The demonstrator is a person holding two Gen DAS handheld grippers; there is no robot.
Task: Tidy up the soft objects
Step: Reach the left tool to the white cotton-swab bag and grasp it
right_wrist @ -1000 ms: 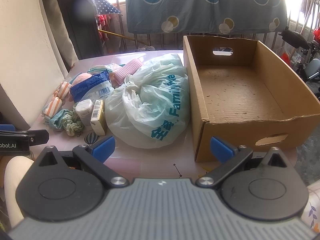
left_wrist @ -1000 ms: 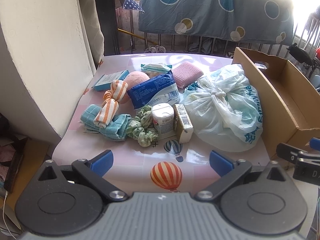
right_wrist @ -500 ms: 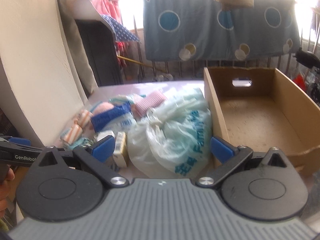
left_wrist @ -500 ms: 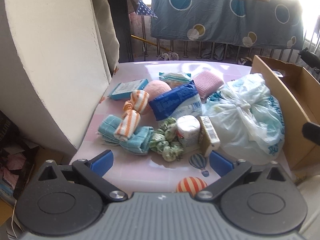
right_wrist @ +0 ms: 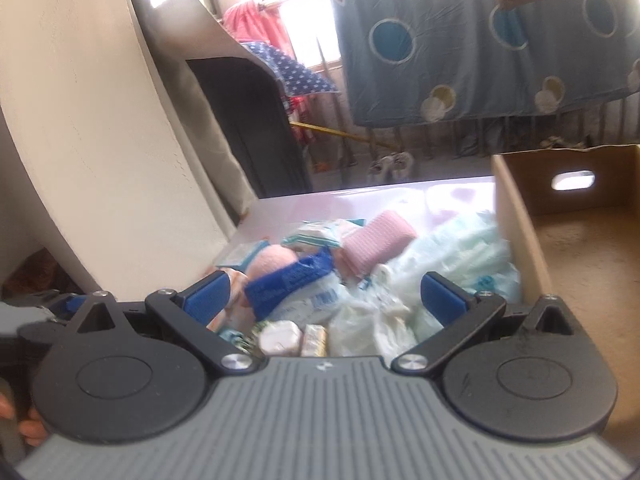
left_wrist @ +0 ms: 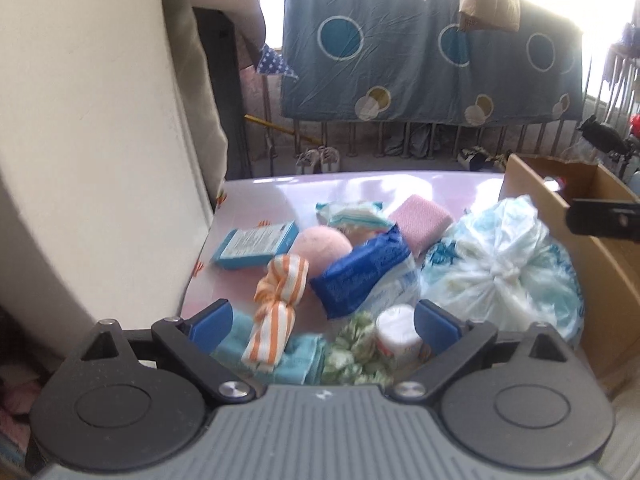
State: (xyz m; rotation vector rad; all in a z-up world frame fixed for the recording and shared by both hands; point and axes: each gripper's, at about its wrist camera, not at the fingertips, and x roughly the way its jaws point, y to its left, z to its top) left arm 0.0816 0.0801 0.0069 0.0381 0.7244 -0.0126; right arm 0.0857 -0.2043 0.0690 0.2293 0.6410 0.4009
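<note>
1. The left claw (left_wrist: 322, 316) and right claw (right_wrist: 326, 298) are both hovering spread wide, gripping nothing.
2. The soft objects, striped cloth (left_wrist: 276, 312) and knotted plastic bag (left_wrist: 500, 276) among them, are lying heaped on the pink surface (left_wrist: 360, 188).
3. The cardboard box (right_wrist: 580, 240) is sitting beside them.

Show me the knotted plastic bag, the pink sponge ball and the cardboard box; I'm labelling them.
knotted plastic bag (left_wrist: 500, 272), left wrist view, on its tied knot.
pink sponge ball (left_wrist: 322, 246), left wrist view, on its rounded top.
cardboard box (right_wrist: 516, 216), right wrist view, on its left wall.
</note>
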